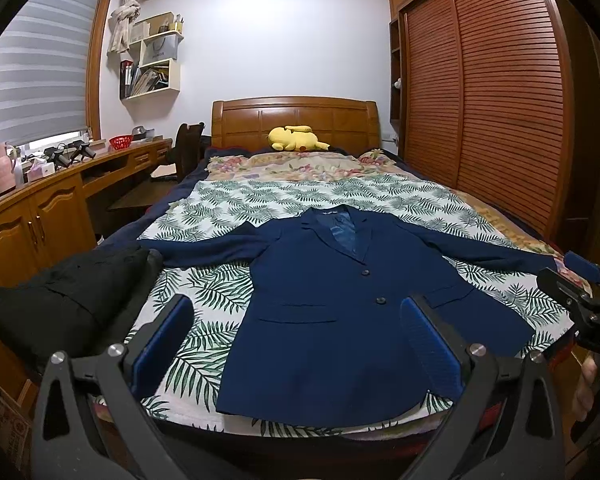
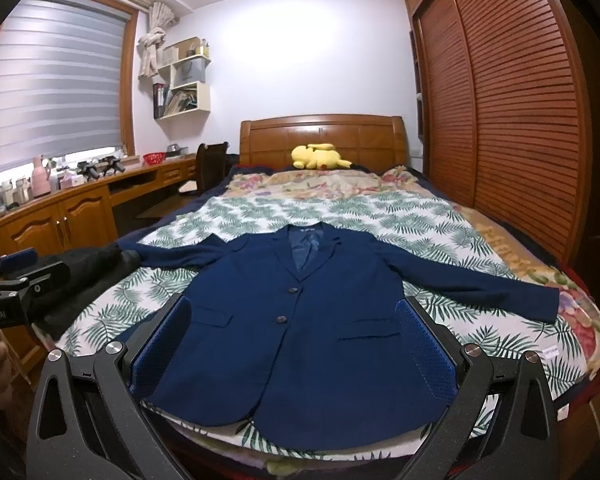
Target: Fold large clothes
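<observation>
Blazer (image 2: pixel 300 336) flat on leaf-print bedspread (image 2: pixel 260 208); black garment (image 1: pixel 68 300) beside.

Black garment (image 1: pixel 64 300) — frame edge crops it.

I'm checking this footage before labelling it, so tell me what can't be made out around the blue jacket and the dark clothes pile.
- Blue jacket: its hem corners hide behind the left hand-held gripper fingers in the left wrist view.
- Collar label: too small to read, right wrist view.
- Black clothes pile: folds too dark to tell the garment; in the right wrist view the left hand-held gripper covers part.
- Right hand-held gripper: open, holding nothing.
</observation>
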A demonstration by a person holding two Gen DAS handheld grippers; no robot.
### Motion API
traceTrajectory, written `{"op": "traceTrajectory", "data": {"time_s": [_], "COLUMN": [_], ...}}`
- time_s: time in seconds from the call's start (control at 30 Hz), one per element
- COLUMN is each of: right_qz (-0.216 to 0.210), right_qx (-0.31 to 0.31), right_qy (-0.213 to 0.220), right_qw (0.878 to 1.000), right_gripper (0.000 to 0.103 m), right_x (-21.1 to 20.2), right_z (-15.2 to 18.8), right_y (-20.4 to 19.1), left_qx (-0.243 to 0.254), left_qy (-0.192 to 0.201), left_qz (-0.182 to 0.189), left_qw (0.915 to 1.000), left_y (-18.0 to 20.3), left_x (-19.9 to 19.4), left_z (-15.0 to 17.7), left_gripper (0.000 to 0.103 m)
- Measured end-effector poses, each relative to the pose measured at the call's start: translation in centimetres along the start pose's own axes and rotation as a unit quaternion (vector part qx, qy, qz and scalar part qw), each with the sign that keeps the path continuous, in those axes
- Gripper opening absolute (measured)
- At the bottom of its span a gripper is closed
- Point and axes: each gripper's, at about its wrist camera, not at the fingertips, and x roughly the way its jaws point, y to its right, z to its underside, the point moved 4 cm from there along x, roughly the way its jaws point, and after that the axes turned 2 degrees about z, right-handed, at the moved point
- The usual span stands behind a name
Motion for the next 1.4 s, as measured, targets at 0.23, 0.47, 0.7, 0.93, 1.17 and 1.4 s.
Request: {"op": "traceTrajectory", "data": {"time_s": [0.23,0.47,0.7,0.93,1.17,1.4], "right_qz": [0.000,0.000,0.000,-0.001,-0.003,-0.008], "right_qx": [0.001,0.002,0.002,0.003,0.004,-0.005], "right_qy": [0.001,0.001,0.001,0.001,-0.004,-0.021], "right_qw": [1.000,1.000,1.000,1.000,1.000,1.000], "right_gripper": [0.103,0.103,0.103,0.103,0.103,0.103], "right_x": [0.0,0.1,0.1,0.1,0.4,2.5], "right_z": [0.1,0.1,0.1,0.1,0.5,1.3], "right_y": [0.2,0.2,0.2,0.3,0.1,-1.6], "left_qx": [-0.003,-0.004,-0.004,-0.006,-0.007,-0.014], "left_qy": [-0.002,-0.002,-0.002,-0.004,-0.009,-0.027], "left_qz": [0.001,0.001,0.001,0.001,0.000,-0.008], "left_qw": [1.0000,1.0000,1.0000,1.0000,0.9999,0.9995], "left_y": [0.0,-0.1,-0.1,-0.3,-0.9,-2.5], "left_x": [0.2,0.4,0.4,0.5,1.1,3.0], "left_z": [0.2,0.2,0.2,0.4,0.8,1.6], "left_gripper": [0.103,0.103,0.103,0.103,0.103,0.103]}}
